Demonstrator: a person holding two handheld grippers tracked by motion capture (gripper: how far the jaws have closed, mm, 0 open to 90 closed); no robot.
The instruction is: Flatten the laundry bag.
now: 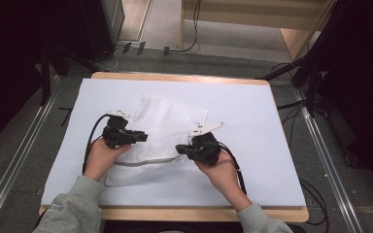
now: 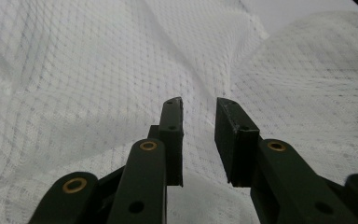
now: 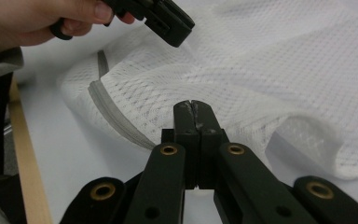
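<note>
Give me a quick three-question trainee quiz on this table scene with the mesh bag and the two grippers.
1. True or false: the left gripper has its jaws apart.
2. The grey zipper belongs to: A) the mesh bag B) the table cover C) a sleeve
3. Fill in: the right gripper has its jaws ____.

Key: 1 true; 2 A; 3 closed.

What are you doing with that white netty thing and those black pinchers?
A person holds a two-jaw gripper in each hand over a white mesh bag with a grey zipper, lying rumpled on a table covered in a white sheet. The left gripper has its jaws open just above the mesh. The right gripper has its jaws shut, near the zipper edge, apparently gripping nothing.
</note>
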